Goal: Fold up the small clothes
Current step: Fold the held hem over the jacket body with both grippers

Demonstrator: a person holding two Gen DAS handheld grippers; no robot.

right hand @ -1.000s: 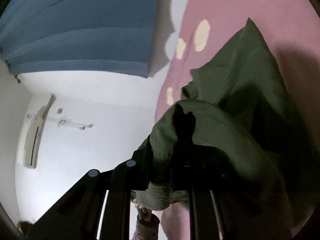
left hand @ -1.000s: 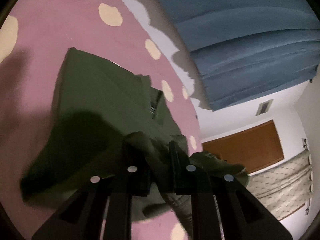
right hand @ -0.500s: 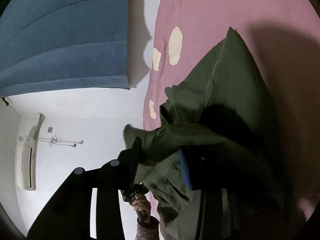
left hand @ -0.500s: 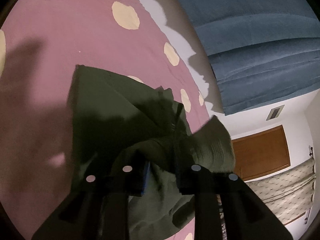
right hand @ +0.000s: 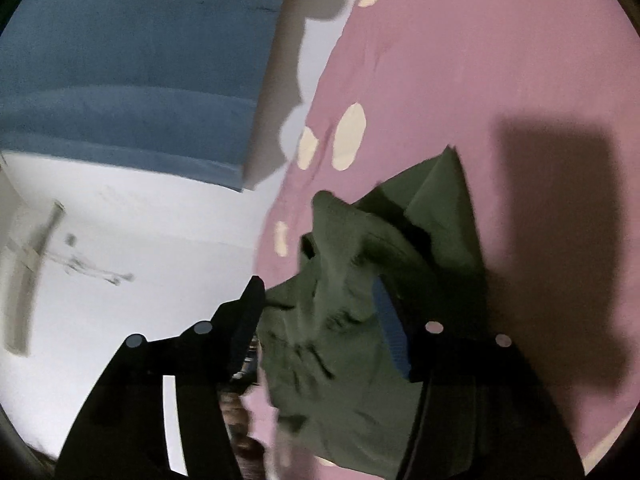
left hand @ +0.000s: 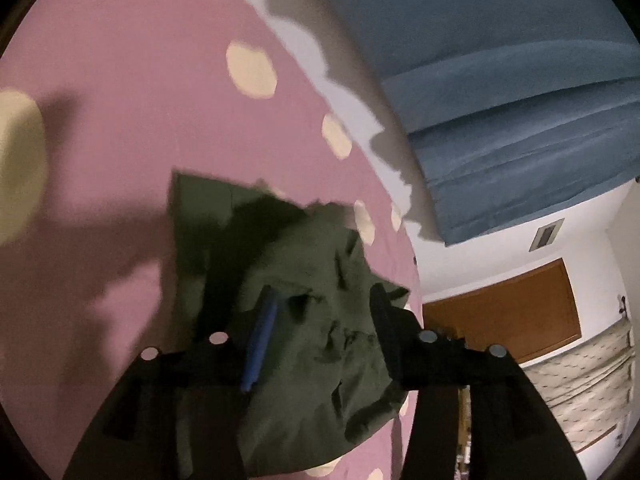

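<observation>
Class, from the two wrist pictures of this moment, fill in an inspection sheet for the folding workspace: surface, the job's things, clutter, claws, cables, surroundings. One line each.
Surface: pink sheet with cream dots, shadows across it.
Job's things: one dark green garment, bunched and partly doubled over; its far part lies flat on the sheet.
Clutter: nothing seen.
Claws: left claw open, fingers wide, garment loose between them; right claw open, same cloth between its fingers; blue pad shows on one finger.
Cables: nothing seen near the work; a thin cord runs along the white wall.
Surroundings: blue curtain, brown door, wall unit, blurred.
</observation>
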